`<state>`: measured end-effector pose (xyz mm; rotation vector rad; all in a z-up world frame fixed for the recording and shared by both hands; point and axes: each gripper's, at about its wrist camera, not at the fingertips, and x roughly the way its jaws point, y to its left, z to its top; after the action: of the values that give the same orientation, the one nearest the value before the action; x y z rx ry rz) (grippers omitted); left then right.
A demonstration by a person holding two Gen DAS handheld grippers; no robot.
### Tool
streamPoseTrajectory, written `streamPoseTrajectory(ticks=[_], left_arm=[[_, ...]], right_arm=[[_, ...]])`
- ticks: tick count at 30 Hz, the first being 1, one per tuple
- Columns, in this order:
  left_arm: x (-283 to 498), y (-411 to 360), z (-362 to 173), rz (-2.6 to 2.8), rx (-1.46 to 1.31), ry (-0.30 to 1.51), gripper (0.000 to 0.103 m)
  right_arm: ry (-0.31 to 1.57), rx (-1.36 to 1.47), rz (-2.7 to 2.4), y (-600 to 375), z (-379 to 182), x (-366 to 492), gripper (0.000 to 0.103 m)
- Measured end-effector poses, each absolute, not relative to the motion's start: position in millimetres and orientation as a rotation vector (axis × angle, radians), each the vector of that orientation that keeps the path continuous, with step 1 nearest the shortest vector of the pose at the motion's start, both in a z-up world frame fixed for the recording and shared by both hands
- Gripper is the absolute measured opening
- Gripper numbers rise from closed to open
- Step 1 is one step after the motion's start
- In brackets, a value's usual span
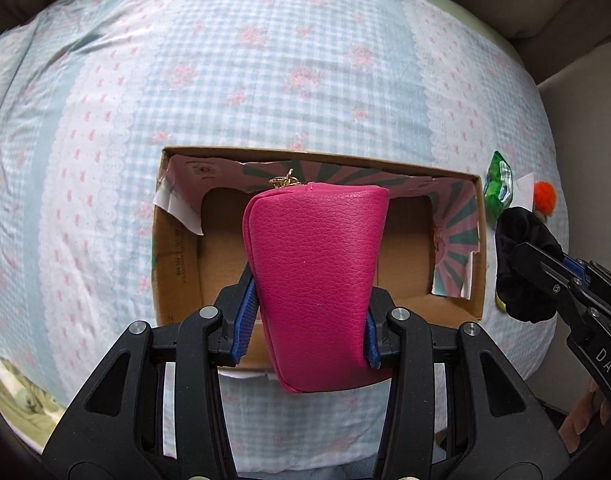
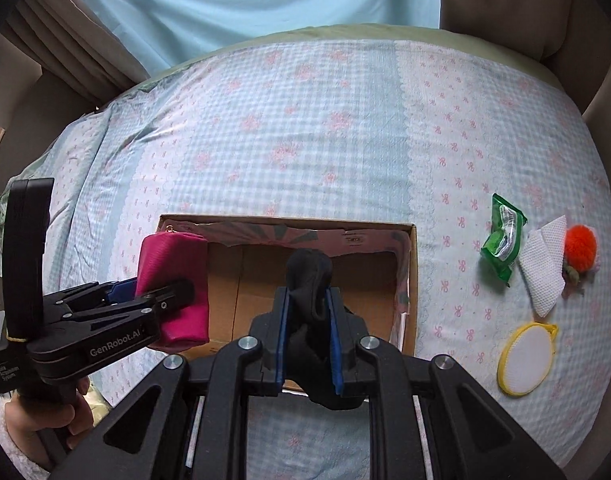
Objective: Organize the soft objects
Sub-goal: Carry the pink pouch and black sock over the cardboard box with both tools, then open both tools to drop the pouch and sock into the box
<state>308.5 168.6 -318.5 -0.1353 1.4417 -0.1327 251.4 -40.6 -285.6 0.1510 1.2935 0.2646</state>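
Observation:
My left gripper (image 1: 309, 320) is shut on a pink leather pouch (image 1: 317, 280) and holds it over the near side of an open cardboard box (image 1: 479, 240). The pouch (image 2: 173, 284) and left gripper (image 2: 161, 300) also show in the right wrist view, above the box's left end. My right gripper (image 2: 308, 332) is shut on a black soft cloth item (image 2: 311, 296), held above the box's (image 2: 411, 280) near edge. In the left wrist view the black item (image 1: 523, 264) hangs just right of the box.
The box lies on a bed with a blue checked sheet (image 2: 305, 140). To its right lie a green packet (image 2: 503, 236), a white mesh cloth (image 2: 543, 268), an orange pompom (image 2: 581, 248) and a yellow-rimmed white round pad (image 2: 525, 360). Curtains (image 2: 245, 0) hang beyond the bed.

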Motion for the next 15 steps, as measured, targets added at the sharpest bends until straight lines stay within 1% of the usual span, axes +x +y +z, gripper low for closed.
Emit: streamPoseTrajectory(ticks=[9,15], left_arm=[[323,152,-390,-0.130,-0.046,1.538,0.039],[322,145,-408,-0.145,0.026,1.552,0.039]], right_arm=[[1.444,0.171,0.279,-28,-365,283,0.016],[1.499,0.205,0.288,-28,-399,291,0.016]])
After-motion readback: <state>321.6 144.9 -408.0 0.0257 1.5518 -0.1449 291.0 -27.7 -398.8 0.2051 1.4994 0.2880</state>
